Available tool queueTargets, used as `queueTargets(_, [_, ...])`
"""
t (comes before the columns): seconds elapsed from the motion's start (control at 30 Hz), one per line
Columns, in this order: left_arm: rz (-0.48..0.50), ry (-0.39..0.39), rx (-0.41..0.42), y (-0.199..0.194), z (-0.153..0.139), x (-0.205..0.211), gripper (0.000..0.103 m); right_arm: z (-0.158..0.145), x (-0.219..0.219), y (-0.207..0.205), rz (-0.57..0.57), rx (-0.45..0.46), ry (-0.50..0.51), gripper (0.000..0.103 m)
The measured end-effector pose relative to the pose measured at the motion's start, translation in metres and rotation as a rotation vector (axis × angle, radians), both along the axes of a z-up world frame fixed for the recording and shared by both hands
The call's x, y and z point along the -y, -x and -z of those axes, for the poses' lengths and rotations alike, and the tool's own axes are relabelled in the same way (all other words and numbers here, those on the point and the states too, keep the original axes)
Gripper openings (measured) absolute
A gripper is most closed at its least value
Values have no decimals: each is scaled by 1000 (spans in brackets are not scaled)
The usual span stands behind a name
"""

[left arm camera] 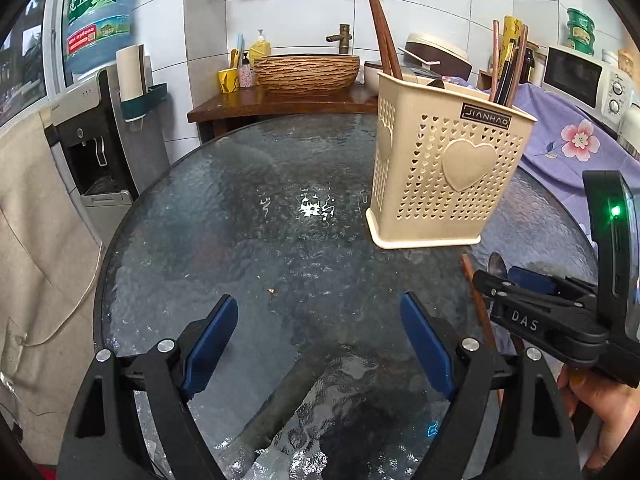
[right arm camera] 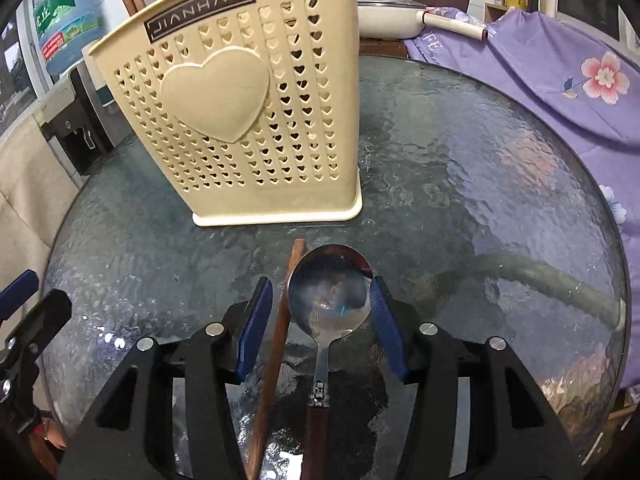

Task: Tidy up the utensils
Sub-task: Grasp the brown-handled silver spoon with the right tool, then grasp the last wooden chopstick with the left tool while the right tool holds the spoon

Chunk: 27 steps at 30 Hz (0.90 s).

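A: Beige plastic, heart-punched: the utensil holder (left arm camera: 444,168) is standing upright on the glass table (left arm camera: 240,216) in the left wrist view, with chopsticks (left arm camera: 384,28) sticking up out of it. The left gripper (left arm camera: 318,344) is hovering near the holder, on its near left side, jaws spread wide with nothing between them.

B: And the right gripper (left arm camera: 516,284)?

A: It is reaching in below the holder, over a spoon (left arm camera: 497,264) and a loose chopstick (left arm camera: 476,296).

B: The right wrist view?

A: The holder (right arm camera: 240,120) is filling the top. Just in front of its base, the spoon (right arm camera: 328,300) and the wooden chopstick (right arm camera: 280,332) are lying side by side on the table (right arm camera: 480,180). The right gripper (right arm camera: 320,328) is straddling both, jaws released, the right pad (right arm camera: 386,328) just beside the spoon's bowl.
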<state>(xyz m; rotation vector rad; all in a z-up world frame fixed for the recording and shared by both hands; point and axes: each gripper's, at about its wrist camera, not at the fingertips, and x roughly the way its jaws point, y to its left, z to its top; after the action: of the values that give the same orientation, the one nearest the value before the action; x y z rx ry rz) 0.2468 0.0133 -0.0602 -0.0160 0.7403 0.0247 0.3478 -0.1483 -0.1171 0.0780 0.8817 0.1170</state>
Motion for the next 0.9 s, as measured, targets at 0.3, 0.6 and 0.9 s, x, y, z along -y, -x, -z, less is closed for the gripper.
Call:
queueTargets(0.3, [9,34,-29,3,11,3,82,-2,9,-2,13,11,-30,58])
queueTargets(0.6, [11,30,-38,6,13,6,82,3,-5,-11,3,-9,18,56])
queueTargets(0.9, [88,20,-48,-1,11,35,80,-4,29,-2,8,8,-51,47])
